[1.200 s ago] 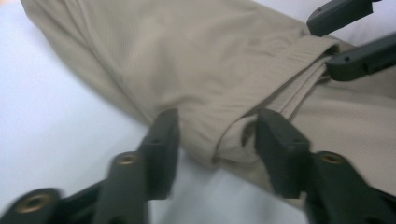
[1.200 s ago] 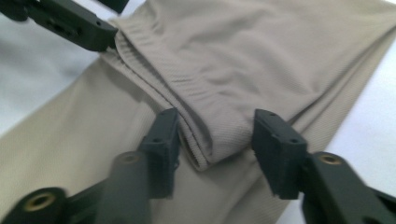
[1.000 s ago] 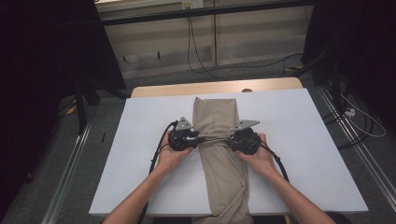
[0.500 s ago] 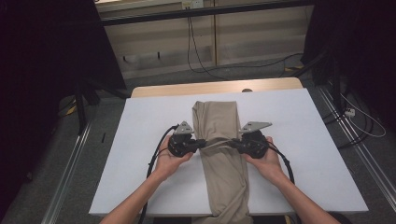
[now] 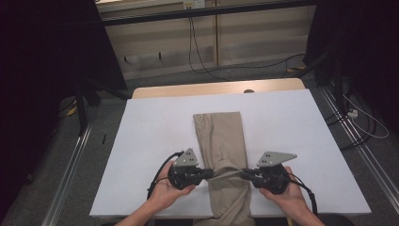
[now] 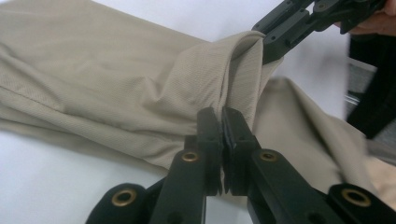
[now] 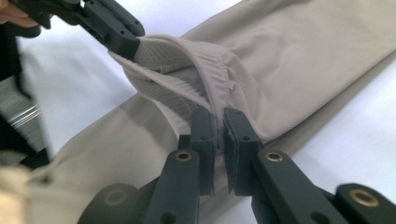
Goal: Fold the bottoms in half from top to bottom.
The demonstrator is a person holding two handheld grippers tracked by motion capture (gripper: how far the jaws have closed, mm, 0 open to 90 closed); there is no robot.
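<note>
On the left, the left gripper [image 5: 209,173] has its jaws pinched tight on a fold at the left edge of the beige trousers [image 5: 221,136]; they were closing within the last second, with cloth between them. The trousers lie lengthwise on the white table [image 5: 141,141], stretching away from both grippers toward the far side and hanging over the near edge. Between the two grippers the fabric is gathered into a raised ridge. On the right, the right gripper [image 5: 245,173] faces the left one, clamped the same way on the opposite edge of the cloth, its jaws likewise just closed.
</note>
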